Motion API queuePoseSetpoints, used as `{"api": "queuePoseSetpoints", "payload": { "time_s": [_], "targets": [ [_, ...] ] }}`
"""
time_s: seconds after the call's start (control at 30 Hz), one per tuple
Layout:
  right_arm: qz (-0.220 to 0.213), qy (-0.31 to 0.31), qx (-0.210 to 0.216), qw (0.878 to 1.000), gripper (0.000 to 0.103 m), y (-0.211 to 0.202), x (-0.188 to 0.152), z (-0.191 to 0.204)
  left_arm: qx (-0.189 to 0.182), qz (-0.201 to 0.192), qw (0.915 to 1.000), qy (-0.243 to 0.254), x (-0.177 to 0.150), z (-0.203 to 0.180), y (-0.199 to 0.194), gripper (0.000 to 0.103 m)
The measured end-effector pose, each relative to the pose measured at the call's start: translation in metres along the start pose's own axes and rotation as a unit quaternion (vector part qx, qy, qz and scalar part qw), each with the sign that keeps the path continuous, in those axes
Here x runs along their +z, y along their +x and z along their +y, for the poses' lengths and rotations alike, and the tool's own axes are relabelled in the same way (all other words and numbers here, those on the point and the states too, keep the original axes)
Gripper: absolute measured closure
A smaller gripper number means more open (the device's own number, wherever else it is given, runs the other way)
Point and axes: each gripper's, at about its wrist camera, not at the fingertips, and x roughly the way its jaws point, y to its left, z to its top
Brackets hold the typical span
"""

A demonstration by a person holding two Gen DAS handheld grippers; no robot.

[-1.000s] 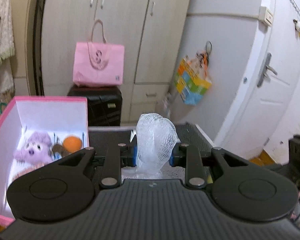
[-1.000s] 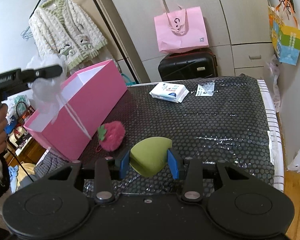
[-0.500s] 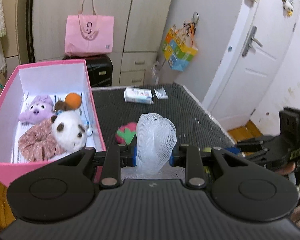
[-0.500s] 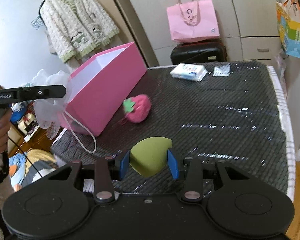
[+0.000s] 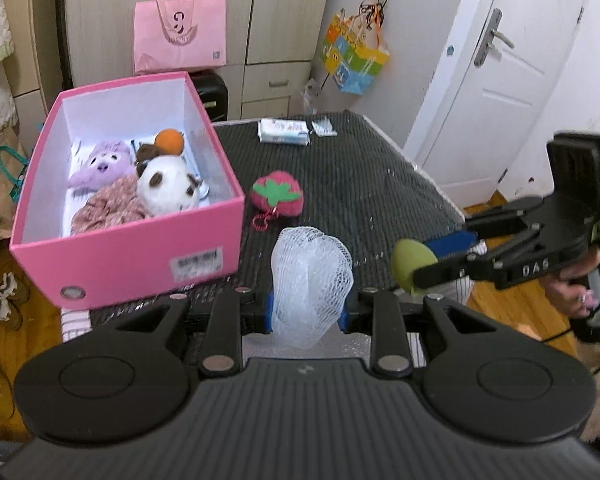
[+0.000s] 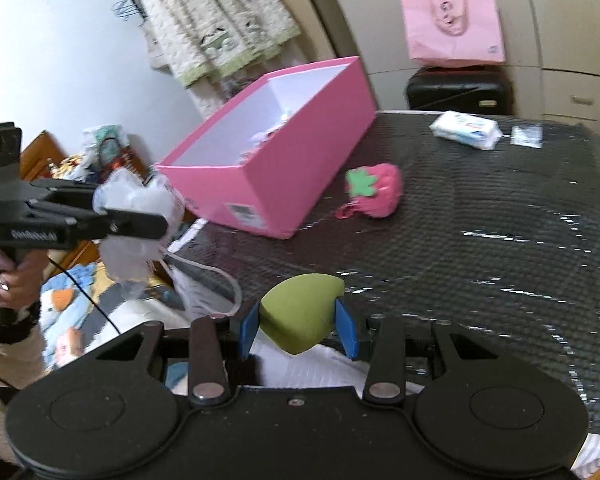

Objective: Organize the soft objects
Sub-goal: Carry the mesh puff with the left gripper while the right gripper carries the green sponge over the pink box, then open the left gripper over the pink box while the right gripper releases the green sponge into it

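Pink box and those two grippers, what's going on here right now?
A person is sorting soft things into the pink box. The left gripper is shut on a white mesh pouf; the right gripper is shut on a green sponge. Both are held above the table's near edge. Several plush toys already lie in the box, and a strawberry plush sits on the black mat beside it.

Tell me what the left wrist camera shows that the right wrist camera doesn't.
Only the left wrist view shows the toys inside the pink box: a purple plush, a white plush and an orange ball, plus the white door. Only the right wrist view shows the hanging cardigan. Both show the strawberry plush, the tissue pack, the left gripper clamping the white mesh pouf, and the right gripper clamping the green sponge.
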Motion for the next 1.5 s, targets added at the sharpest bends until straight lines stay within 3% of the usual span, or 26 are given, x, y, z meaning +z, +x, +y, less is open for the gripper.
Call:
{"api": "queuePoseSetpoints", "payload": {
  "time_s": [0.27,0.53,0.8,1.0,1.17,1.37,1.43,1.5],
  "targets": [
    [0.015,-0.029,0.029,0.999,0.056,0.011,0.017,0.032,0.022,0.011,0.9997,0.004,-0.014,0.016,-0.023,0.076],
    [0.011,-0.064,0.052,0.996,0.056,0.029,0.048,0.064,0.054,-0.021,0.9981,-0.020,-0.013,0.051,-0.054,0.076],
    [-0.004,-0.093,0.072,0.993,0.056,0.049,0.090,0.088,0.063,-0.086,0.9941,-0.017,0.025,0.078,-0.081,0.076],
    [-0.049,-0.120,0.041,0.991,0.055,0.062,0.129,0.095,0.050,-0.140,0.9888,-0.002,0.060,0.088,-0.076,0.075],
    [-0.048,-0.109,0.022,0.993,0.055,0.086,0.162,0.080,0.015,-0.145,0.9893,-0.009,0.094,0.101,-0.052,0.075],
    [-0.051,-0.110,-0.018,0.992,0.055,0.121,0.187,0.062,0.056,-0.190,0.9802,-0.003,0.120,0.126,-0.022,0.075],
    [-0.060,-0.110,-0.037,0.991,0.055,0.130,0.194,0.055,0.055,-0.227,0.9724,0.000,0.116,0.137,-0.014,0.074],
    [-0.066,-0.109,-0.052,0.991,0.055,0.138,0.200,0.046,0.067,-0.231,0.9706,-0.002,0.112,0.149,0.003,0.074]
  ]
}}
